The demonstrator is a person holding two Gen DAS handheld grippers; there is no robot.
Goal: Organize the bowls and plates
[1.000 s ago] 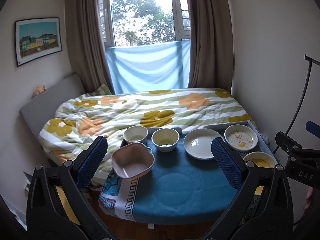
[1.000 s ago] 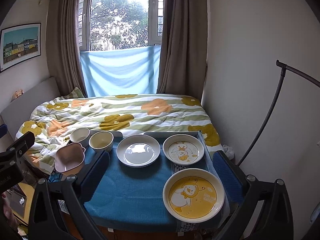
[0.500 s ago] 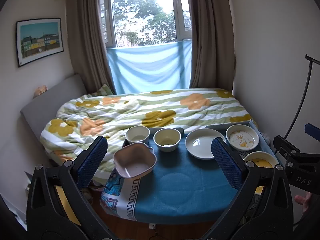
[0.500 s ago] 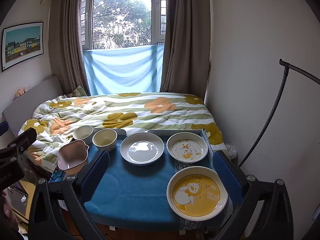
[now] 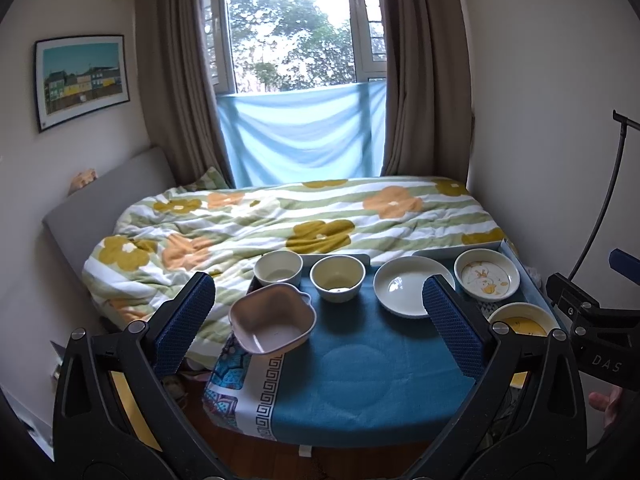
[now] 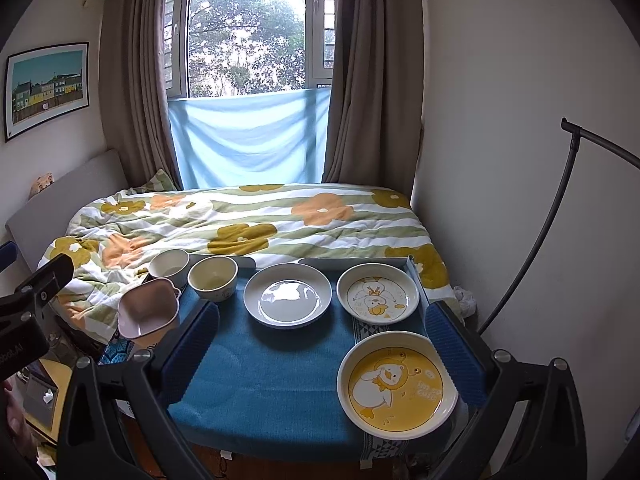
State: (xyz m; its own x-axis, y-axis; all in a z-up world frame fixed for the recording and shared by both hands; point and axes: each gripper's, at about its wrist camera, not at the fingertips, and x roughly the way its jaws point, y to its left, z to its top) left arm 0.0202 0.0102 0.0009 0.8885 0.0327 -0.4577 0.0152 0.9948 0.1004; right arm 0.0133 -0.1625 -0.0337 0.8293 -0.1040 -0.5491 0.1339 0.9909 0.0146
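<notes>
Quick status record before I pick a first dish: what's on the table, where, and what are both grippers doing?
surface: table under blue cloth
bowls, left side: pink square-ish bowl at the left edge; white round bowl and cream round bowl behind it
plates: plain white plate centre; white duck-print plate back right; yellow duck-print plate front right
stacking: none, every dish sits apart
left gripper: open, holding nothing
right gripper: open, holding nothing
</notes>
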